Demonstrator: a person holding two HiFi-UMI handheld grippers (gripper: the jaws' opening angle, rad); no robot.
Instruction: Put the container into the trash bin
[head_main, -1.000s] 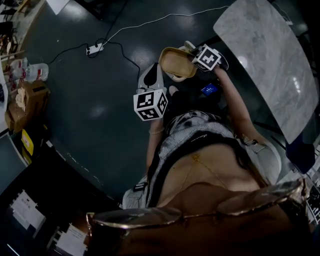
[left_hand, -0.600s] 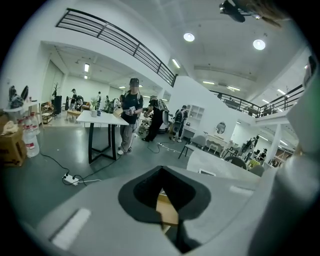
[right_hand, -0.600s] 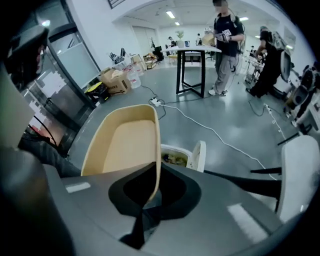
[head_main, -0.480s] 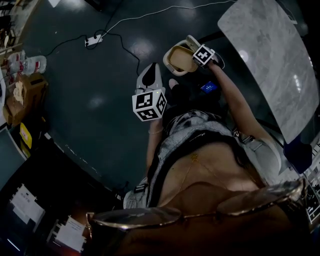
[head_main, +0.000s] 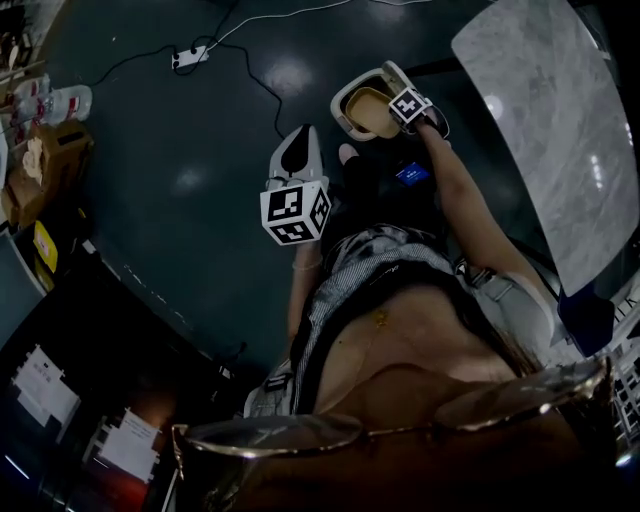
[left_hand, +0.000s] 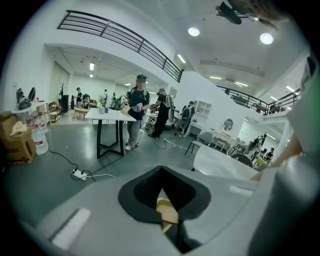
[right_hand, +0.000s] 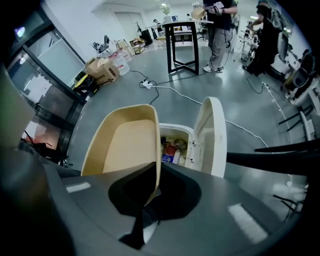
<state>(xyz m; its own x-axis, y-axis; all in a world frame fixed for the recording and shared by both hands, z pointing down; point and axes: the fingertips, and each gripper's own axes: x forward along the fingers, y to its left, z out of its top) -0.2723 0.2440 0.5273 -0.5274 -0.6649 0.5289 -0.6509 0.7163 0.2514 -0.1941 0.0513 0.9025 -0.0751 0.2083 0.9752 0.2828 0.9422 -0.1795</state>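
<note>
Container over the trash bin (right_hand: 172, 131), drop not yet made: my right gripper (right_hand: 150, 197) has its fingers clamped on the rim of the tan container (right_hand: 127, 145), which hangs tilted just above the bin's open mouth, beside the raised lid (right_hand: 212, 135). By my reading, only the lowering and the release remain. My left gripper (left_hand: 167, 215), short of the bin, has its fingers closed, apparently on a small tan scrap (left_hand: 167, 212).

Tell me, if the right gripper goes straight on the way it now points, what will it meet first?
Most likely the open trash bin. The right gripper, shut on the container, points down at its mouth, where rubbish lies. Nothing else seems between, though depth is unclear.
</note>
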